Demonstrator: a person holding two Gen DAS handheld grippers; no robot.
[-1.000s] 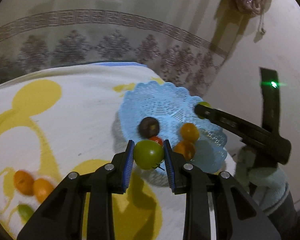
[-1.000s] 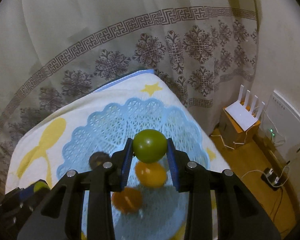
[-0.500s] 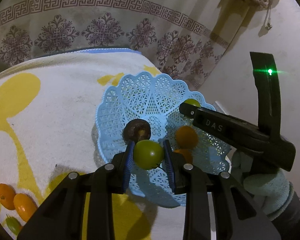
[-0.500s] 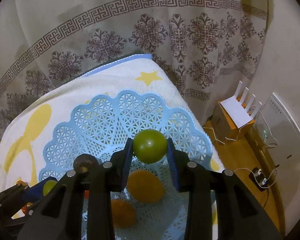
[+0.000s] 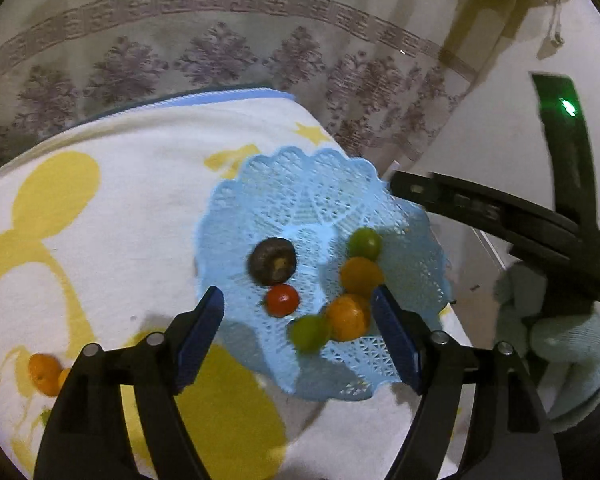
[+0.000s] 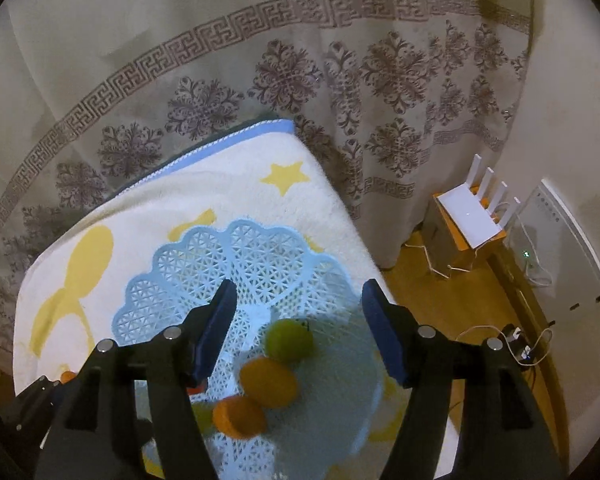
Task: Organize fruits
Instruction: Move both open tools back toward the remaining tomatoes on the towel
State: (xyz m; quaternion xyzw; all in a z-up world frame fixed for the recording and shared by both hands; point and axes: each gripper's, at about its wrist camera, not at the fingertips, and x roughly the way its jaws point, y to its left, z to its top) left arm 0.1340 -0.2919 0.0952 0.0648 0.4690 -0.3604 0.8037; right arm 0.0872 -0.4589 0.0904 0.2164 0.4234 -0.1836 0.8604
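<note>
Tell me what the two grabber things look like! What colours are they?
Both are black plastic. The left gripper and right gripper each have two flat fingers with blue pads and round silver screws. From the left camera, the right one shows a green light, and a pale green glove holds it.

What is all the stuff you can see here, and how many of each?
Basket: 1, light blue lace plastic, on the towel's right end.
Green fruits: 2, green, in the basket.
Orange fruits: 2, orange, in the basket between the green ones.
Red tomato: 1, red, in the basket.
Dark round fruit: 1, brown, in the basket, behind the tomato.
Loose fruits: at least 2, orange, on the towel's left edge.
Towel: 1, white with yellow shapes, under everything.
Curtain: 1, beige, patterned, behind.
Router: 1, white, on the floor.
Left gripper: 1, black with blue pads, open over the basket.
Right gripper: 1, same, open over the basket.
</note>
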